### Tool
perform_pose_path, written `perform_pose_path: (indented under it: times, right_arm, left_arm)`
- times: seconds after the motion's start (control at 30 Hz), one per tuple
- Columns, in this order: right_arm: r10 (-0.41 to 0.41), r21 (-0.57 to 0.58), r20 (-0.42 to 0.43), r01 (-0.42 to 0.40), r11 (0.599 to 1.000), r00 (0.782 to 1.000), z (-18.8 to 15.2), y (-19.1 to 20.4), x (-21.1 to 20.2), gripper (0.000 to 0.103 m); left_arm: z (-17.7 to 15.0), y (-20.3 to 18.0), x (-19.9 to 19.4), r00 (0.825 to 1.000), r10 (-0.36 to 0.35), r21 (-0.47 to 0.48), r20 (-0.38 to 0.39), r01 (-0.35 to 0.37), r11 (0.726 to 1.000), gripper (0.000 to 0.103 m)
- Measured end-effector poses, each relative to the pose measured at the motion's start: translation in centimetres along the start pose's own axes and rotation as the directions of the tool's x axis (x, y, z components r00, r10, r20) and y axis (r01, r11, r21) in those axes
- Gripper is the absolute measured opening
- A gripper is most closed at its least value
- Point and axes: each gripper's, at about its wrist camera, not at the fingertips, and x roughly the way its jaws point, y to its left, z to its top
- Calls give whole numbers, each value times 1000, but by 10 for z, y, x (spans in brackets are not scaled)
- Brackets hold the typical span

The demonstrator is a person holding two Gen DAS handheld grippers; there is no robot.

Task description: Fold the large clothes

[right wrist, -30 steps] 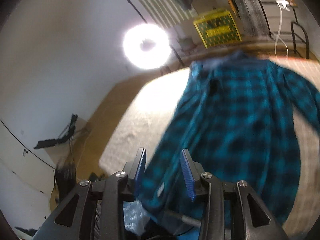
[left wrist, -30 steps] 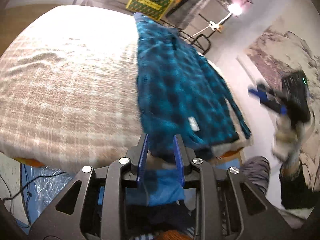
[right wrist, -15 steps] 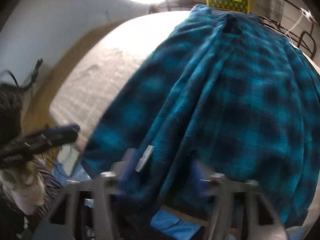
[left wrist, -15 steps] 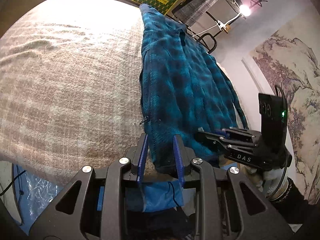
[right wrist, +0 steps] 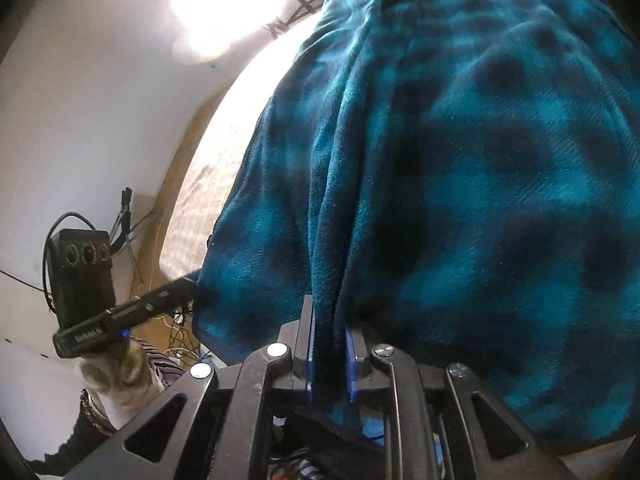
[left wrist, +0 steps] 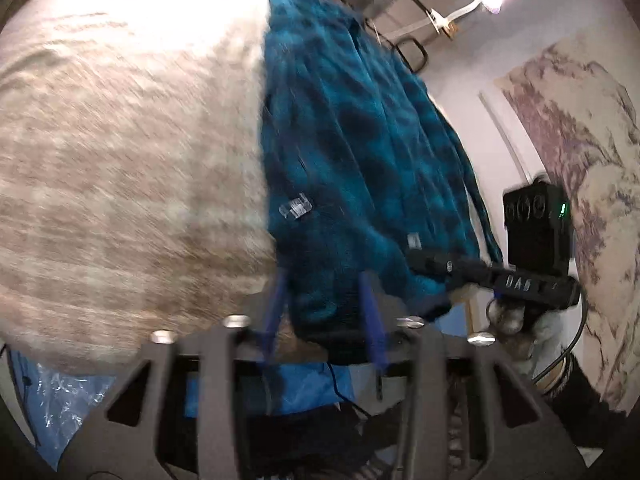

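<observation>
A teal and black plaid fleece shirt point(left wrist: 360, 140) point(right wrist: 480, 160) lies lengthwise on the beige bed point(left wrist: 120, 160) point(right wrist: 224, 152), its hem hanging over the near edge. My left gripper point(left wrist: 323, 304) has the hem's left corner filling the gap between its blue fingers, and its jaws are closing on it. In the right wrist view, that left gripper point(right wrist: 188, 280) reaches into the same corner. My right gripper point(right wrist: 329, 320) pinches a fold of the hem, jaws narrow and still closing. From the left wrist view, the right gripper point(left wrist: 414, 258) meets the hem further right.
A painted wall hanging point(left wrist: 580, 140) covers the wall right of the bed. A bright lamp point(right wrist: 224, 4) glares beyond the far end. Blue plastic sheeting point(left wrist: 60, 392) lies below the bed's near edge, and cables point(right wrist: 176, 332) trail on the floor.
Both grippers came down to the shirt's hem. The right gripper swung in from the air at the right and closed on a fold. The left gripper pushed further onto the hem's corner.
</observation>
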Motion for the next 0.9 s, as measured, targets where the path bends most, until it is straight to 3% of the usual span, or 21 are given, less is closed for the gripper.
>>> perform_pose_path:
  times: [0.13,0.23,0.33,0.43,0.53,0.57,0.6,0.73,0.9]
  right_arm:
    - [32,-42,33,-30,999,999,1,10,-17,9]
    - [-90,-136,35,94,986,995,-8,24,-16,8]
    - [-137,-157,17,138,978,990,-14,19,0,7]
    - [-139,-181,34,143,973,990,-15,21,-3,8]
    - [-79,-172,51,87,981,996,-17,19,-16,26]
    - [-53,-169,74,65,984,996,-21,18,-25,38]
    - [-38,-168,108,55,984,993,-22,21,-35,43]
    - [-62,-178,246,108,978,967,-30,17,-79,48]
    - [-124,-43,362,149,988,924,-44,-18,-138,53]
  left_arm:
    - [-6,-17,-10,992,111,88,57,-116,989,12]
    - [-14,-18,2,982,186,117,39,-189,975,12]
    - [-21,-28,9,966,252,186,59,-259,948,12]
    - [-21,-33,6,966,250,210,71,-260,943,15]
    - [-20,-33,-8,965,243,192,99,-258,947,15]
    - [-18,-35,-13,962,247,194,115,-266,944,15]
    - [-18,-39,-20,958,254,204,137,-278,939,15]
    - [-19,-60,-44,941,253,237,224,-305,922,15]
    - [-17,-99,-52,954,161,276,253,-231,933,15]
